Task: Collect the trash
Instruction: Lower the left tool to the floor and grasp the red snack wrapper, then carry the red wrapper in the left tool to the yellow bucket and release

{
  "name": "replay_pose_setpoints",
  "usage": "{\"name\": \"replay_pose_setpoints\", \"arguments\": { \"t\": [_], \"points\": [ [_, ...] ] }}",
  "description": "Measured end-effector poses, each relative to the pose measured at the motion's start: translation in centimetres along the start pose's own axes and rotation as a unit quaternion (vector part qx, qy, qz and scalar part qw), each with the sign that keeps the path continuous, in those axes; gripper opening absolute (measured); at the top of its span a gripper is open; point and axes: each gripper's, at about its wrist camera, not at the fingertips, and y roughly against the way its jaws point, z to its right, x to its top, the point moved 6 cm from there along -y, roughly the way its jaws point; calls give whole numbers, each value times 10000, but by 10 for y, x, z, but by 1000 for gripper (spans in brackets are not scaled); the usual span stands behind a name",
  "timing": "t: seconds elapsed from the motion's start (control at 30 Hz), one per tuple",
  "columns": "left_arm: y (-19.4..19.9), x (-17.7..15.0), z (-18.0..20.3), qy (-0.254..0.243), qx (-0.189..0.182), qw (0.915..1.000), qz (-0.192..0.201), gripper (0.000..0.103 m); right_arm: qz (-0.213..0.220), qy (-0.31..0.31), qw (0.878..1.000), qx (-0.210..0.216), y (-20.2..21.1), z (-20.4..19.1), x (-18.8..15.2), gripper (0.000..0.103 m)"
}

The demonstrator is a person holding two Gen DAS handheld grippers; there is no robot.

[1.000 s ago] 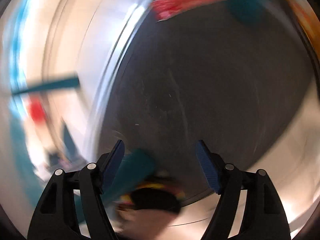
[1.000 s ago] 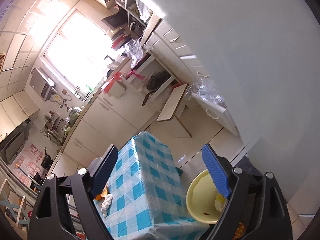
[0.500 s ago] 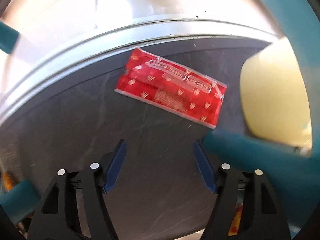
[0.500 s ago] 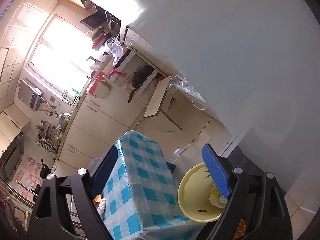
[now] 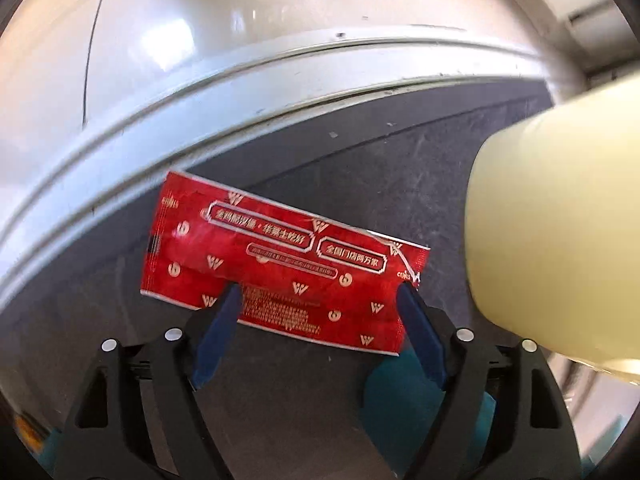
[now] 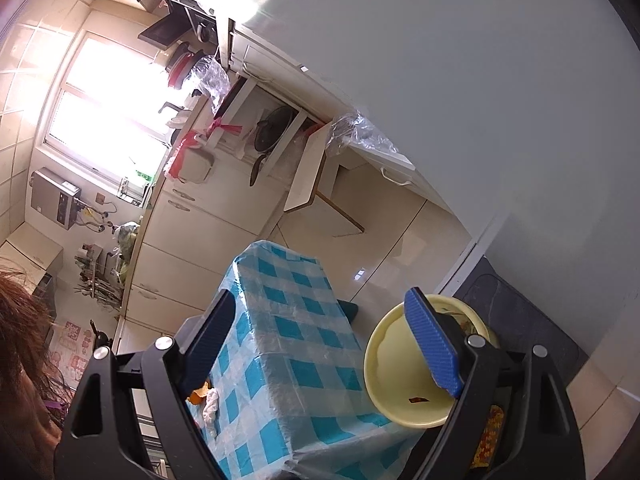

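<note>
left gripper (image 5: 318,294): pointing down, jaws opening, nothing pinched
red wrapper (image 5: 280,260): flat on dark mat (image 5: 400,172), beside yellow bin (image 5: 560,216), under the left fingertips
right gripper (image 6: 320,320): wide apart, empty

I see a kitchen with a bright window (image 6: 108,120), cream cabinets (image 6: 192,236) along the wall, glossy beige floor tiles (image 6: 384,248), and a table under blue-checked cloth (image 6: 296,344). Below me lies a dark mat (image 5: 360,152).
</note>
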Motion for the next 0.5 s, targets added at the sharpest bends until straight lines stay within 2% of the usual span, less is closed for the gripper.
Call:
{"name": "replay_pose_setpoints", "arguments": {
  "t": [0.07, 0.1, 0.17, 0.2, 0.23, 0.3, 0.33, 0.43, 0.5],
  "points": [
    [2, 5, 8, -127, 146, 9998, 82, 74, -33, -32, 10000, -3, -3, 2, 0, 83],
    [3, 9, 10, -212, 243, 9994, 124, 69, -51, -51, 10000, 0, -4, 2, 0, 83],
    [8, 16, 15, -423, 506, 9975, 236, 53, -89, -75, 9999, 11, -6, 3, -1, 83],
    [10, 19, 16, -493, 598, 9966, 272, 39, -103, -79, 9999, 13, -7, 3, 0, 83],
    [16, 6, 9, -518, 648, 9961, 307, 20, -115, -83, 9999, 14, -8, 3, -1, 83],
    [21, 11, 0, -391, 573, 9972, 279, 0, -135, -86, 9999, 21, -8, 2, -1, 83],
    [23, 13, -4, -293, 466, 9981, 261, 0, -145, -85, 9999, 28, -9, 1, -2, 83],
    [29, 14, -11, -223, 495, 9980, 310, 0, -164, -72, 9998, 52, -10, 0, -2, 83],
    [33, 5, -18, -82, 327, 9989, 312, 0, -168, -64, 9998, 63, -10, -1, -3, 83]
  ]
}}
